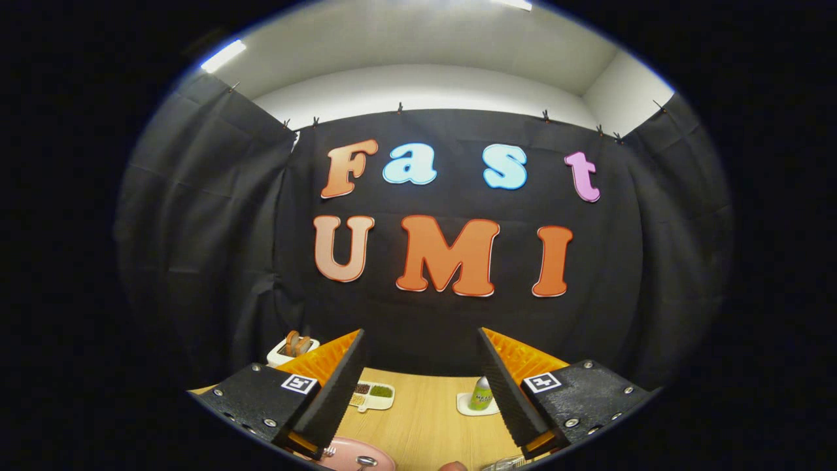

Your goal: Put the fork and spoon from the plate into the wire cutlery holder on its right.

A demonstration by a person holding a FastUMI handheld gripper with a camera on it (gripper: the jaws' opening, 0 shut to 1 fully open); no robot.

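Observation:
My gripper [420, 340] is held high and level, facing the booth's back wall, its fingers [340, 379] wide apart and nothing between them. Below the left finger lies a pink plate [350, 456], with the fork's tines [329, 451] and the spoon's bowl [365, 462] showing on it. To the plate's right, under the right finger, a bit of the wire cutlery holder [503, 464] peeks into view. Most of the plate and holder is cut off from sight.
On the wooden table [425, 418] beyond the fingers stand a white divided dish [373, 394] with grains, a green bottle [482, 394] on a white coaster, and a white toaster [292, 350] with bread at the far left. A fingertip [452, 466] shows by the near edge.

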